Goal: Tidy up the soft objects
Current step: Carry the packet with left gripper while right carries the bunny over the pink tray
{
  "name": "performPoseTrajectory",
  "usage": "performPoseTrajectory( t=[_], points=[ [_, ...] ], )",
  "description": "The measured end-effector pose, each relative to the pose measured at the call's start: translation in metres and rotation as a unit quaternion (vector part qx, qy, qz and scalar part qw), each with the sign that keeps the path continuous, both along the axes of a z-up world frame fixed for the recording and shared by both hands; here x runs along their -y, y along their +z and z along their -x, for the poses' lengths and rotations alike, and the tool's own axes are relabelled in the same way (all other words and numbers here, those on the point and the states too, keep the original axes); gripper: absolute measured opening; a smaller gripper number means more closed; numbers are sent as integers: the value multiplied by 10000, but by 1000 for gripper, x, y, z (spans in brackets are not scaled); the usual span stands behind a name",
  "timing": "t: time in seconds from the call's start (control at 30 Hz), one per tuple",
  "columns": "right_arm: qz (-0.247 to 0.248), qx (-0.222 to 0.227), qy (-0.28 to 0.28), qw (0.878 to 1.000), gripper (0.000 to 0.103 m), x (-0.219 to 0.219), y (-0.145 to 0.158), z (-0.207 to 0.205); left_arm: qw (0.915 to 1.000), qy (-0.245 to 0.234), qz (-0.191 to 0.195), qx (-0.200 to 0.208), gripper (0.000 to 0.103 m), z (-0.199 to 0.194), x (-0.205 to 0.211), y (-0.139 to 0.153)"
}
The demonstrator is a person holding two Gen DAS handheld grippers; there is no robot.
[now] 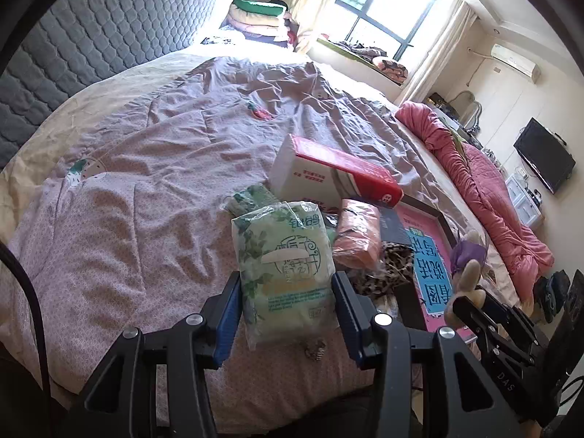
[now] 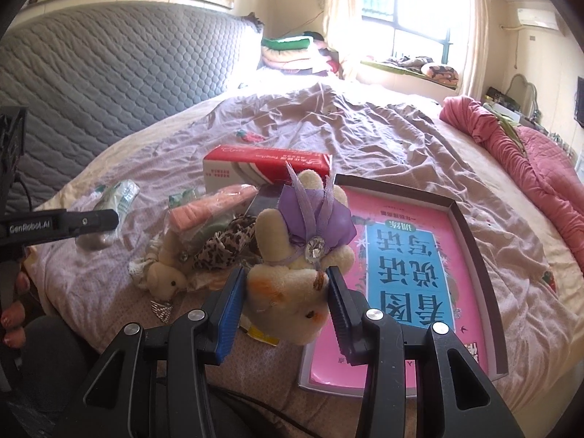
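Observation:
My left gripper (image 1: 288,292) is shut on a green tissue pack (image 1: 284,259) and holds it over the bed. My right gripper (image 2: 286,284) is shut on a cream plush rabbit in a purple dress (image 2: 303,244), held above the edge of a shallow box (image 2: 474,241) with a pink and blue book inside. On the quilt lie a red and white tissue box (image 2: 262,168), a pink wrapped pack (image 2: 211,208), a leopard-print cloth (image 2: 222,241) and a second small plush rabbit (image 2: 164,277). The left gripper shows in the right wrist view (image 2: 91,222), and the right gripper in the left wrist view (image 1: 474,303).
The bed has a lilac quilt (image 1: 146,182) and a grey padded headboard (image 1: 91,36). A rolled pink blanket (image 2: 529,168) lies along the far side. Folded bedding (image 2: 288,51) is stacked by the window. A small metal trinket (image 1: 315,350) lies under the tissue pack.

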State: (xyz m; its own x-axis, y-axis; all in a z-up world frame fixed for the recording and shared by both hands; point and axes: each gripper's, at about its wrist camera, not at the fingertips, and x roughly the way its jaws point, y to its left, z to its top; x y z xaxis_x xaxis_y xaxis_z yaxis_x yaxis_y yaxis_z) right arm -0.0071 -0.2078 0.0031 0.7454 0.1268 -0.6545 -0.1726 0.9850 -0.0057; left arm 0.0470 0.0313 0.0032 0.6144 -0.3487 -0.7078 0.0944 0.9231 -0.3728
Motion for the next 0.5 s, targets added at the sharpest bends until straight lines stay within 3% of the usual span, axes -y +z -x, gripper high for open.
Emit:
performPoseTrajectory(
  t=[0.5],
  points=[
    [-377,306,-495,9976,45,46,19,17,9951,-802,-431,375,48,11,89,39]
  ],
)
